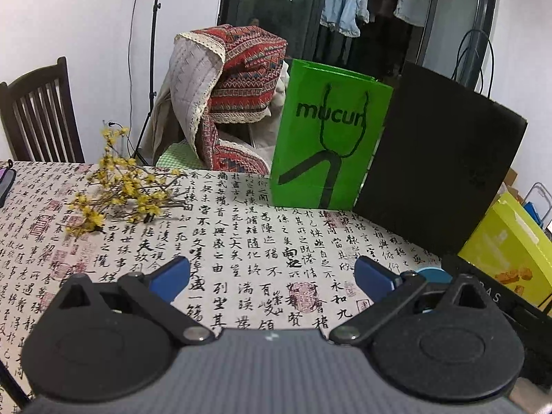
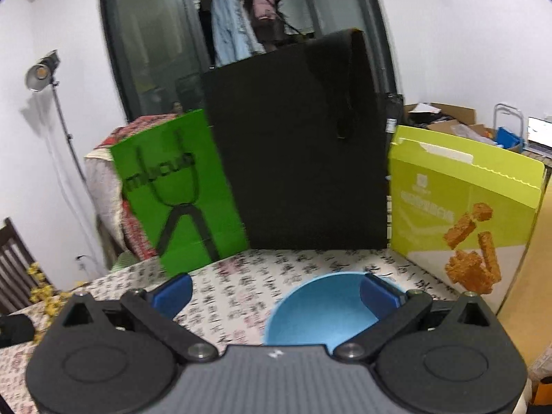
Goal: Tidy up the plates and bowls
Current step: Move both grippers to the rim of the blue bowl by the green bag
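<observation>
A blue bowl (image 2: 321, 314) sits on the calligraphy-print tablecloth (image 2: 241, 296) just below my right gripper (image 2: 276, 293). That gripper is open, its right finger (image 2: 381, 295) over the bowl's inside near the right rim, its left finger (image 2: 172, 293) over bare cloth. In the left wrist view a sliver of the blue bowl (image 1: 433, 274) shows behind the right finger (image 1: 374, 274). My left gripper (image 1: 272, 274) is open above the tablecloth (image 1: 241, 241) with nothing between its fingers. No plates are in view.
A green paper bag (image 1: 327, 138), a tall black bag (image 1: 441, 169) and a yellow-green carton (image 2: 465, 200) stand along the table's far side. A sprig of yellow flowers (image 1: 117, 193) lies at left. A chair (image 1: 38, 114) and a cloth-draped chair (image 1: 227, 96) stand beyond the table.
</observation>
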A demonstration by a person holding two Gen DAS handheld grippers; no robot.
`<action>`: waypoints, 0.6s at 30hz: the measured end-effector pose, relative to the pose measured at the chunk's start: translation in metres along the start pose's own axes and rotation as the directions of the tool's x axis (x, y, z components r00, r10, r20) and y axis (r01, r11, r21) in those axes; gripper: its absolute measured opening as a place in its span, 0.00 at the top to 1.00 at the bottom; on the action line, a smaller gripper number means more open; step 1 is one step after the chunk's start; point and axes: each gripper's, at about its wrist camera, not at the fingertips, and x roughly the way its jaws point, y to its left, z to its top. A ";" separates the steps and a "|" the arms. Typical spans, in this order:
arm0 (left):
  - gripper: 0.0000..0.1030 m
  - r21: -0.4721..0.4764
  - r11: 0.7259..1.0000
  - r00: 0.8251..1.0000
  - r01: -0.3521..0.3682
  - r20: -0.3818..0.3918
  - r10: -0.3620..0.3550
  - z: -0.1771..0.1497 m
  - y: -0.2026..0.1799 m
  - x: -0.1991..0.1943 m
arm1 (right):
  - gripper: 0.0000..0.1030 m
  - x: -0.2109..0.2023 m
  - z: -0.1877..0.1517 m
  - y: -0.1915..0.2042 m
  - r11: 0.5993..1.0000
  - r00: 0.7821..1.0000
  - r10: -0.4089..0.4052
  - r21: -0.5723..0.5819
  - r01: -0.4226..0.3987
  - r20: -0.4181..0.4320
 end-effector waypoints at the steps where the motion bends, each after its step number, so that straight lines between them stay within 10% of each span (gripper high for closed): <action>1: 0.00 0.003 1.000 1.000 -0.001 -0.002 0.001 0.001 -0.004 0.004 | 0.00 0.005 0.001 -0.005 1.000 1.000 -0.015 0.001 0.015 0.001; 18: 0.00 0.038 0.999 0.998 0.016 -0.067 -0.014 -0.015 -0.077 0.045 | 0.00 0.037 -0.002 -0.079 0.986 0.986 -0.152 0.065 0.156 -0.064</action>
